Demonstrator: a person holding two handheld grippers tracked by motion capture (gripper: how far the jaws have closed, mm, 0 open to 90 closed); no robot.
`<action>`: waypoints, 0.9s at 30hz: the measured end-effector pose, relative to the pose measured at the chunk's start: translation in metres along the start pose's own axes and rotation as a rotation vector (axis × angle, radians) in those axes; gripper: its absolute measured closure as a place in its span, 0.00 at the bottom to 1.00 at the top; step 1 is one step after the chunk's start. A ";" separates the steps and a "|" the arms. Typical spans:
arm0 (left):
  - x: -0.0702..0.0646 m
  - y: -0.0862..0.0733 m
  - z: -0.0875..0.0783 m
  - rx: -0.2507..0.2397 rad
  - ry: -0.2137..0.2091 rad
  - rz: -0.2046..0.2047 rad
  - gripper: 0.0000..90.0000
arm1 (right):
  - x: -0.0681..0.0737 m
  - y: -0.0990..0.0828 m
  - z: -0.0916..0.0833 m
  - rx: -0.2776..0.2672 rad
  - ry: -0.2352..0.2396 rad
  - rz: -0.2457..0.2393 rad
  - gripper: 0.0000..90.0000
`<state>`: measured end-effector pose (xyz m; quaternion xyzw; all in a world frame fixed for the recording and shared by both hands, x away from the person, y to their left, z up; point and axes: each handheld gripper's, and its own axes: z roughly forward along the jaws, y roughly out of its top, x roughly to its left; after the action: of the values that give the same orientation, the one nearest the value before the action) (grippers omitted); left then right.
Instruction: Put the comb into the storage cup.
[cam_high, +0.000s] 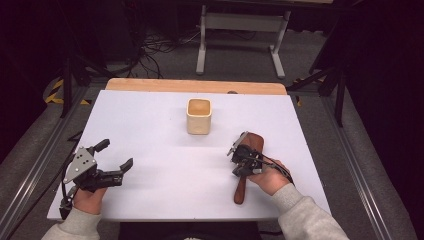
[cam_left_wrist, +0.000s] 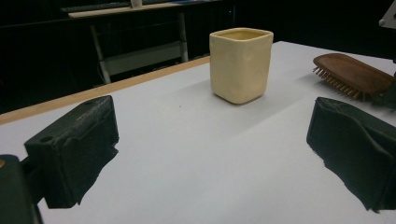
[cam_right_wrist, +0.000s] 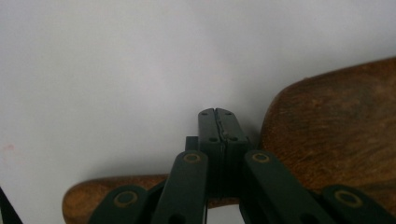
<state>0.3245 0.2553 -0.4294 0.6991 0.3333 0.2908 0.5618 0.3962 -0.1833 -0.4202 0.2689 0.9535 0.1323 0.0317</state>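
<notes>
A brown wooden hairbrush (cam_high: 253, 142) lies bristles down at the table's right, its handle (cam_high: 240, 190) toward the near edge. My right gripper (cam_high: 243, 155) hovers over the brush neck, pointing down. In the right gripper view its jaws (cam_right_wrist: 217, 115) are pressed together with nothing between them, beside the brush head (cam_right_wrist: 336, 126). A cream square cup (cam_high: 199, 116) stands upright in the middle. My left gripper (cam_high: 116, 154) rests open at the near left. It faces the cup (cam_left_wrist: 240, 63) and the brush (cam_left_wrist: 352, 74), with bare table between its fingers (cam_left_wrist: 74, 149).
The white table top (cam_high: 165, 145) has a wooden strip (cam_high: 195, 86) along its far edge. Beyond it stand a white desk frame (cam_high: 242, 30), cables on the floor, and dark stands at both sides.
</notes>
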 end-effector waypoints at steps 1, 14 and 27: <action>0.000 0.000 0.000 0.000 -0.001 0.000 0.03 | 0.000 -0.004 -0.001 0.001 -0.005 0.001 1.00; -0.001 0.000 0.001 0.003 -0.003 0.003 0.03 | -0.003 -0.029 -0.004 0.013 -0.028 0.043 1.00; -0.002 -0.001 0.002 0.004 -0.002 0.000 0.03 | -0.013 -0.042 -0.005 0.010 -0.051 0.079 1.00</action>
<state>0.3247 0.2527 -0.4305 0.7006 0.3333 0.2892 0.5608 0.3853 -0.2253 -0.4266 0.3097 0.9417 0.1218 0.0494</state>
